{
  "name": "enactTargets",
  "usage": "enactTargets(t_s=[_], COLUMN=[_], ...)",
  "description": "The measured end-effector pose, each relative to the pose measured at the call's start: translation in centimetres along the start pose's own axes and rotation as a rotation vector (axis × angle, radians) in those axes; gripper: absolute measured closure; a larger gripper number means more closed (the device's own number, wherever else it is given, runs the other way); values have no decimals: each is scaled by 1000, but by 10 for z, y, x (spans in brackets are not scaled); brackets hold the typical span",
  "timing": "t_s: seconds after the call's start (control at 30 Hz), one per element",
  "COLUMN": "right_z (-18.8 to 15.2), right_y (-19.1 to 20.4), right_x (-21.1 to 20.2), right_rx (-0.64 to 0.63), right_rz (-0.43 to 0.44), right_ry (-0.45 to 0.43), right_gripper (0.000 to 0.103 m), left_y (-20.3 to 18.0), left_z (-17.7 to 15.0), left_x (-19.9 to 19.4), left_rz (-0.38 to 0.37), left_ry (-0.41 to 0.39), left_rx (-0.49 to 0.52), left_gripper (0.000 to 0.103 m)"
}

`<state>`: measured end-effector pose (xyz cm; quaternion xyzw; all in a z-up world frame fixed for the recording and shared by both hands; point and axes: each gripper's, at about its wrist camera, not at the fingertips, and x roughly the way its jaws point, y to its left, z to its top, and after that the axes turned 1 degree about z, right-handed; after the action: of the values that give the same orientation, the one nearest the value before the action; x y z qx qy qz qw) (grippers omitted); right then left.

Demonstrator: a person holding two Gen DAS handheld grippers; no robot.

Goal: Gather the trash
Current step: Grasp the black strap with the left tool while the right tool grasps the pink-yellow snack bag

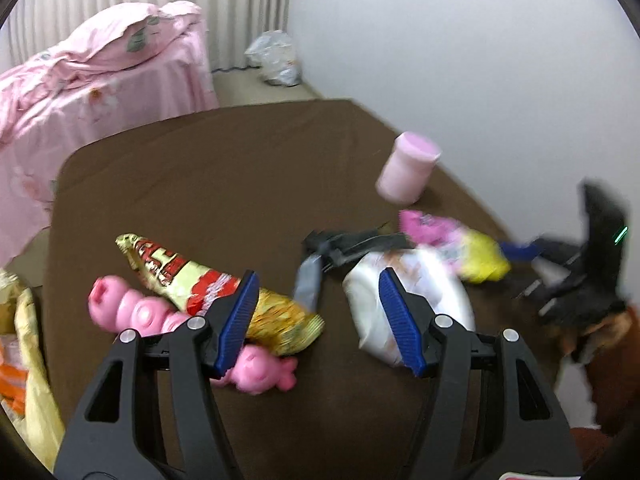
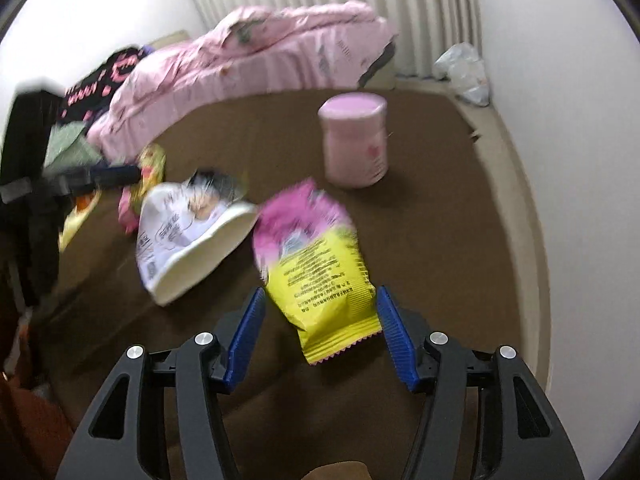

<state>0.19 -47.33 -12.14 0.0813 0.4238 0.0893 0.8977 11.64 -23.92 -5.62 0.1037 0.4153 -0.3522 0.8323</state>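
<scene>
the right gripper [image 2: 320, 334] stands released, its blue pads spread to either side of the crimped bottom end of a pink-and-yellow snack packet [image 2: 316, 276] without pressing on it; the packet lies flat on the brown cover [image 2: 440, 240]. it looks light, thin and crinkly, likely slick, so a pinch across the stiffer sealed edge should hold better than the slack middle. the left gripper [image 1: 320, 316] is also released and holds nothing, one pad over a gold-and-red wrapper [image 1: 208, 280], the other over a white packet [image 1: 412, 296]. a pink toy [image 1: 152, 316] lies just beside the gold wrapper. further out stands a pink jar [image 2: 354, 140], upright, well apart from the wrappers, with pink bedding [image 2: 260, 52] beyond.
</scene>
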Motion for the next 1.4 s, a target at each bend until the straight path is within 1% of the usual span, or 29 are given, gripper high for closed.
enactTargets(t_s=[0.03, 0.07, 0.13, 0.23, 0.3, 0.33, 0.4, 0.43, 0.5, 0.53, 0.6, 0.63, 0.7, 0.8, 0.87, 0.9, 0.97, 1.0, 1.03, 1.17, 1.23, 1.3, 1.37, 1.4], right_z=[-3, -6, -11, -15, -17, -19, -22, -22, -24, -24, -26, -26, -29, -31, -31, -30, -27, -24, -21, -8, -5, 0, 0, -1], right_y=[2, 8, 13, 14, 15, 15, 15, 15, 12, 11, 12, 12, 15, 16, 17, 17, 19, 19, 18, -1, -12, -18, -15, -12], right_x=[3, 5, 4, 1, -1, -4, -7, -7, -9, -9, -10, -10, -12, -14, -17, -21, -31, -38, -40, -35, -25, -8, 6, 4], right_rx=[-16, -48, -80, -72, -83, -91, -80, -76, -63, -61, -67, -77, -100, -94, -102, -106, -105, -84, -65, 94, 171, 211, 202, 191], right_rz=[-7, -38, -62, -58, -65, -69, -70, -70, -63, -58, -56, -60, -63, -55, -61, -74, -114, -136, -137, -50, -45, -26, -18, -23], right_ry=[9, 6, 11, 27, 48, 58, 73, 76, 80, 79, 76, 76, 71, 71, 101, 92, 30, -11, -26, -86, -83, -41, -2, -21], right_gripper=[48, 48, 48, 48, 48, 48, 48, 48, 48, 48, 48, 48, 48, 48, 48, 48, 48, 48, 48, 48, 48, 55, 69, 77], left_y=[-2, -5, -10, -16, -14, -12, -7, -4, -1, 2, 3, 3, 2, -4, -8, -11, -15, -15, -16, -18, -17, -14, -11, -10], left_z=[8, 14, 27, 40, 41, 40, 37, 36, 35, 34, 33, 33, 32, 31, 29, 25, 17, 11, 8, -15, -28, -37, -43, -45], left_x=[1, 4, 17, 51, 76, 82, 92, 91, 86, 81, 65, 50, 28, -17, -36, -45, -53, -55, -55, -45, -41, -40, -43, -45], left_rz=[-17, -13, 5, 57, 88, 91, 88, 99, 76, 64, 63, 67, 67, 70, 68, 77, 105, 114, 116, 127, 130, 137, 142, 145], left_ry=[-4, 0, 26, 122, 206, 227, 260, 239, 223, 203, 150, 98, 25, -116, -161, -177, -180, -169, -159, -103, -72, -61, -62, -64], left_rx=[1, 4, 16, 48, 34, 21, -15, -32, -66, -92, -127, -144, -161, -186, -192, -189, -187, -187, -188, -191, -191, -196, -201, -204], left_gripper=[44, 44, 44, 44, 45, 47, 69, 72, 80, 80, 81, 81, 81, 81, 81, 81, 81, 81, 81, 81, 81, 81, 81, 81])
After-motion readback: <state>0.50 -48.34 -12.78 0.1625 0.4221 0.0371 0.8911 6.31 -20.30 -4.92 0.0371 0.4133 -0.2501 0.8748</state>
